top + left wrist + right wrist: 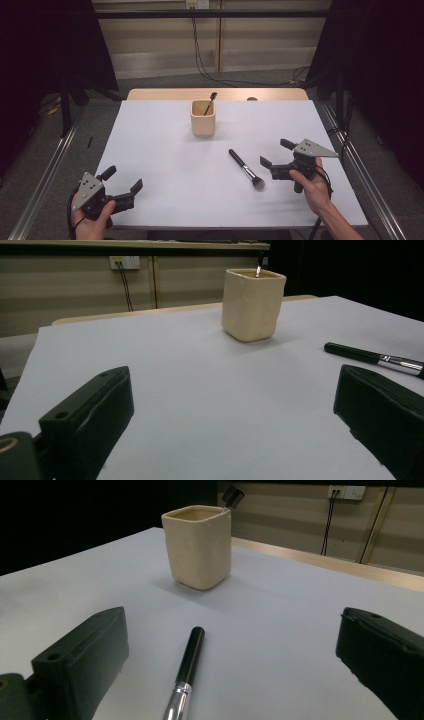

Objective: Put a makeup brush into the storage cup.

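Approach step: the right gripper [276, 153], jaws spread and empty, faces the brush [246, 169] lying on the worktop [165, 150]. The left gripper [123, 181] rests released. Next, closing on the handle, then carrying it to the cup [203, 119].

Left gripper [122, 181] is held low at the near left, gripped from below by the left hand [92, 220], jaws spread wide with nothing between them, its grey plate facing up. Right gripper [275, 152] is held at the near right by the right hand [312, 185], forearm entering from the bottom edge, jaws likewise spread wide and pointing leftward, nothing clamped.
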`<state>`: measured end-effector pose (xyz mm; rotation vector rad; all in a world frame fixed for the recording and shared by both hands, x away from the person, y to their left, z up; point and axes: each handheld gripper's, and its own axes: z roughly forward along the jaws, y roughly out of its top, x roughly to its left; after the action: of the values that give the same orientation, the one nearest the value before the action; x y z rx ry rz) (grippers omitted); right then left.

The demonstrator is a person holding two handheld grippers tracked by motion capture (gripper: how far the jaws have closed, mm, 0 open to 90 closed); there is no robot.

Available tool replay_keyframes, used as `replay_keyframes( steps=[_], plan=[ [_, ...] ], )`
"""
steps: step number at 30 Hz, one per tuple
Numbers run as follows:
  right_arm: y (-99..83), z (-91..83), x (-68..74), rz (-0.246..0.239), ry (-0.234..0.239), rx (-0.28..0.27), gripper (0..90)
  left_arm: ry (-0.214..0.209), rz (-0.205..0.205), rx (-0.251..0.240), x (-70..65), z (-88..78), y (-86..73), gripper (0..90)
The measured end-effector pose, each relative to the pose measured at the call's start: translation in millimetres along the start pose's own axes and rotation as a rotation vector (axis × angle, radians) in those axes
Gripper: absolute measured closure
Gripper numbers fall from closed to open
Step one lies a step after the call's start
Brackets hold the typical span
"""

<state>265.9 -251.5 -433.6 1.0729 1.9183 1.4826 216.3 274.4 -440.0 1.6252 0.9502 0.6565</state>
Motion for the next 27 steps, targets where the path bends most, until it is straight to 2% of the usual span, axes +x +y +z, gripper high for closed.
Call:
replay_keyframes(
  steps=[3, 8, 12, 16, 20, 26, 27],
  plan=[
    [3.1, 6.6, 1.4, -0.003, 0.009, 0.003, 0.2, -0.013, -0.017, 0.005, -0.5, 1.3, -0.6, 2.7],
    [11.8, 20.1, 4.7, -0.014, 0.031, 0.012, 0.3, -0.022, -0.001, 0.0, -1.2, 3.2, 1.3, 2.8],
    [15.2, 30.7, 6.0, -0.028, 0.044, 0.043, 0.4, -0.02, -0.001, 0.0, -0.4, 2.8, 1.4, 2.7],
    [17.8, 38.1, 5.2, -0.018, 0.053, 0.055, 0.6, -0.016, -0.011, -0.005, 0.0, 2.8, 1.4, 2.7],
    [16.8, 44.9, 4.8, -0.02, 0.066, 0.105, 0.8, -0.017, 0.019, 0.008, 0.4, 7.7, 2.2, 2.7],
    [14.6, 49.9, -0.2, -0.009, 0.078, 0.179, 1.1, -0.027, 0.02, 0.014, 0.7, 12.4, 2.7, 2.7],
    [15.3, 50.6, -1.4, -0.011, 0.086, 0.205, 1.3, -0.027, 0.022, 0.015, 0.9, 12.6, 2.6, 2.7]
  ],
)
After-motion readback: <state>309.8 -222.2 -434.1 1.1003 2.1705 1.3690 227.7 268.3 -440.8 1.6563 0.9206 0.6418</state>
